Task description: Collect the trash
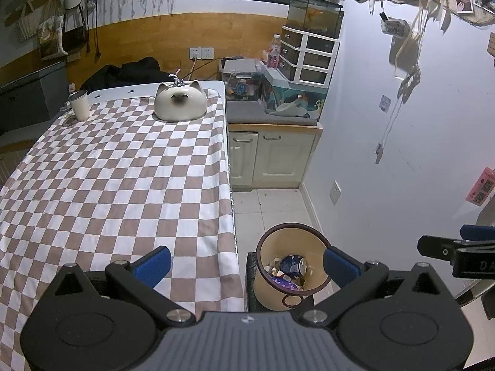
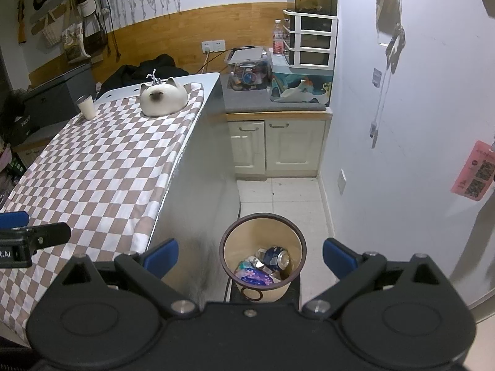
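Note:
A beige trash bin [image 1: 266, 290] [image 2: 232, 241] with a dark rim stands on the floor beside the table. Inside it lie a blue drink can [image 1: 292, 266] [image 2: 276, 257], a purple wrapper [image 2: 253, 275] and other scraps. My left gripper [image 1: 247, 264] is open and empty, one blue pad over the checkered cloth, the other over the bin's right rim. My right gripper [image 2: 250, 256] is open and empty too, spread wide above the bin. The right gripper's finger [image 1: 445, 249] shows at the right edge of the left wrist view, and the left gripper's finger [image 2: 37, 238] shows at the left of the right wrist view.
The table carries a brown-and-white checkered cloth [image 1: 108, 179] [image 2: 92, 170], a cat-shaped ceramic bowl [image 1: 180, 101] [image 2: 163, 96] and a paper cup [image 1: 79, 105] [image 2: 87, 107] at its far end. Beyond stand a cream cabinet [image 1: 273, 157] [image 2: 278, 145], storage boxes and a fish tank [image 1: 315, 15].

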A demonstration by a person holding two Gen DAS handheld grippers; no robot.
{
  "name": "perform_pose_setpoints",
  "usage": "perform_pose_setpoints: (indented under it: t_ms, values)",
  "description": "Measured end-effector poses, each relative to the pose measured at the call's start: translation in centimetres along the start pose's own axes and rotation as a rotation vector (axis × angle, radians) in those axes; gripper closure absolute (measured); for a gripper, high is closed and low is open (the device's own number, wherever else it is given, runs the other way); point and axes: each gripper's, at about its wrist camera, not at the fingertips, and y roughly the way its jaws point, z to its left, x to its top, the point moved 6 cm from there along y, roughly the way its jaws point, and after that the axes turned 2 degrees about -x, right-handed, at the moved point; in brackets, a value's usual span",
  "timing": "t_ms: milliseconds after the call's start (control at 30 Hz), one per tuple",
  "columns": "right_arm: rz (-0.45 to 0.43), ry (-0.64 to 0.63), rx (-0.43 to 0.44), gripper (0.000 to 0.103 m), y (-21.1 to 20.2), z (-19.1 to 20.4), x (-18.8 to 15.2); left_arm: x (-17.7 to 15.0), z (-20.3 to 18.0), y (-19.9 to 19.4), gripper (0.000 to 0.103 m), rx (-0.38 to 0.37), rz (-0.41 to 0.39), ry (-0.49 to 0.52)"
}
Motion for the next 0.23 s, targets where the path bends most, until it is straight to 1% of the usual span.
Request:
perform_pose_setpoints:
  t_ms: [233]
  values:
    - [0.000,-0.001,0.001,0.002,0.03,0.17,0.06,0.29,0.49,0.07,0.000,0.005,-0.004,-0.002]
